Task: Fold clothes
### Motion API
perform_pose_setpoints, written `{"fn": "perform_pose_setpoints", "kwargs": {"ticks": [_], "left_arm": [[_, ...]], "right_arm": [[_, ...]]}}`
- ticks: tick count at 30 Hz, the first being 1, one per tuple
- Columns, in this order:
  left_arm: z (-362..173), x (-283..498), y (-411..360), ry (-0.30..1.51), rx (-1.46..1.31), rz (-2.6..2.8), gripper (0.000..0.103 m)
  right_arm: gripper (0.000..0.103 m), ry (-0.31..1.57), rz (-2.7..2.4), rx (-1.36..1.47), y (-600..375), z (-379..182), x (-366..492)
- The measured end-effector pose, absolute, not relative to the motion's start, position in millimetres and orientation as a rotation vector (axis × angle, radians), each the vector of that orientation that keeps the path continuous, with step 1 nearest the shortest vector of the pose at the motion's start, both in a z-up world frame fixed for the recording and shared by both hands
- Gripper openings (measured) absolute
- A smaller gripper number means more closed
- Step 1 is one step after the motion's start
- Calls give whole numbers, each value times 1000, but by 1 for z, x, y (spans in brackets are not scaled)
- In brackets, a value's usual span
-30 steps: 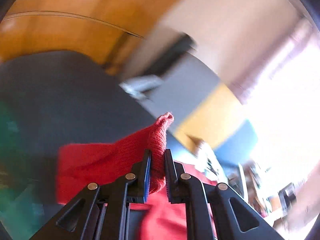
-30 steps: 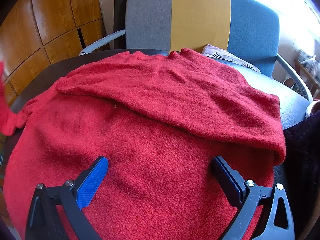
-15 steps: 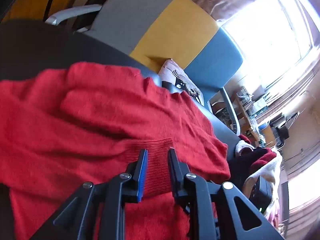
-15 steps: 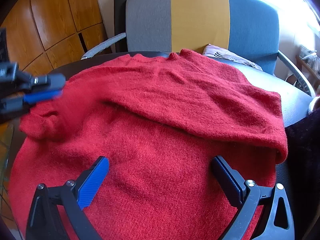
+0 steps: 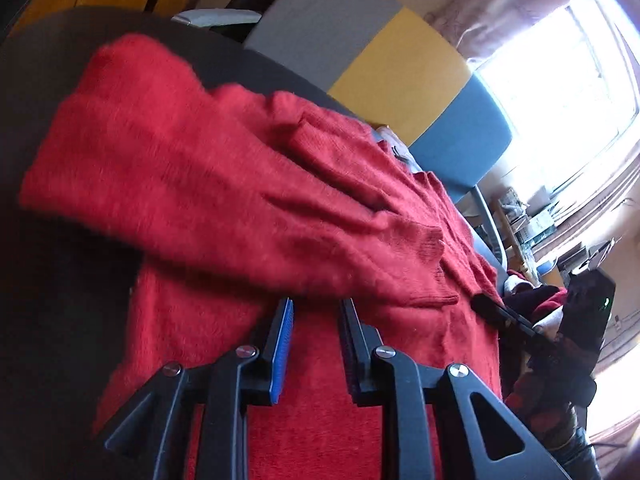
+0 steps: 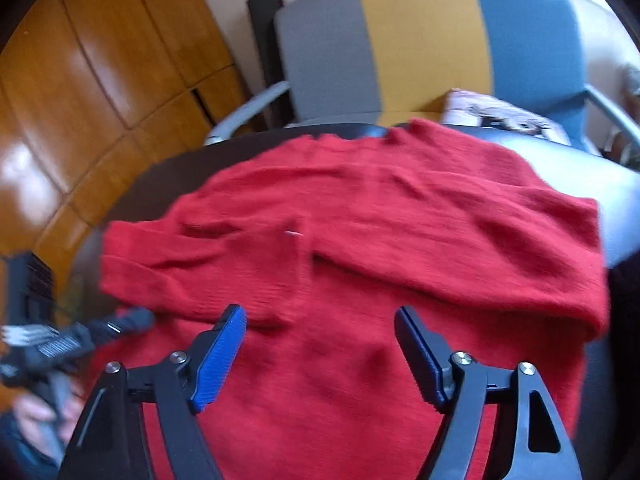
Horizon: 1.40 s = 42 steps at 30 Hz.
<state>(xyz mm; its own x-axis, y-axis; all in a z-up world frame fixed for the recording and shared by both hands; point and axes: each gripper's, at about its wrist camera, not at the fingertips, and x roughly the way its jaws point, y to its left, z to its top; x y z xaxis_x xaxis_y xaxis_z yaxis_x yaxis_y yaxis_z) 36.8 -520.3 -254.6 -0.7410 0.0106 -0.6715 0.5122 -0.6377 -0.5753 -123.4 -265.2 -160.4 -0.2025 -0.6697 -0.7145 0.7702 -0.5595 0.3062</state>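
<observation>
I'm working on the red sweater [image 6: 360, 240], which is lying spread across the dark table [image 6: 168, 172], its collar toward the far edge by the striped chair [image 6: 420, 40]. Both sleeves are lying crossed over the chest: the left sleeve [image 5: 200, 184] is running in from the table's left edge, cuff ending near the middle; the right sleeve [image 6: 480, 256] is coming in from the right edge.

My left tongs [image 5: 314, 320] are hovering just behind that left cuff, fingers slightly apart, nothing between them. My right tongs [image 6: 320, 332] are hanging wide apart over the lower body of the sweater, gripping nothing.

Step in hand, as I'm judging it: sleeves are folded in, the body isn't folded yet, so it's sitting between the sleeve fold and the body fold.

Next move is probably calling for both tongs to take the hem at the near edge, one at each corner, and carry it toward the collar without dragging the sleeves. The hem is out of view under the tongs, so I can't tell how it's lying.
</observation>
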Motion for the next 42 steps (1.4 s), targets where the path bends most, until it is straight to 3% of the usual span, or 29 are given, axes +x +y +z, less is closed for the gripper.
{"fn": "perform_pose_setpoints", "kwargs": {"ticks": [3,9,11,14,15,18,20,30,37,42], "left_arm": [[-261,42,-519,1143,898,-2460,21],[-272,51,-526,1228,831,-2474,11],[-274,53,-528,1248,815,-2479,10],[-272,53,-527,1246,812,-2481,10],[-272,53,-526,1244,813,-2480,10],[-268,51,-522,1205,834,-2471,12],[-261,48,-516,1165,851,-2472,21],[-233,-4,-536,1078,797,-2443,21],[-232,15,-599,1024,737,-2263,22],[-241,27,-602,994,781,-2268,22]], "right_arm": [[71,186,-1885,1058,-290,-164,-122],[68,220,-1873,1055,-314,-163,-123],[42,247,-1860,1033,-321,-154,-118],[14,288,-1839,999,-330,-142,-112],[12,301,-1833,988,-333,-137,-110],[12,341,-1811,954,-342,-124,-103],[12,352,-1802,918,-348,-107,-100],[12,271,-1823,684,-377,20,-104],[12,191,-1965,694,-328,22,-147],[12,137,-2064,891,-277,-40,-190]]}}
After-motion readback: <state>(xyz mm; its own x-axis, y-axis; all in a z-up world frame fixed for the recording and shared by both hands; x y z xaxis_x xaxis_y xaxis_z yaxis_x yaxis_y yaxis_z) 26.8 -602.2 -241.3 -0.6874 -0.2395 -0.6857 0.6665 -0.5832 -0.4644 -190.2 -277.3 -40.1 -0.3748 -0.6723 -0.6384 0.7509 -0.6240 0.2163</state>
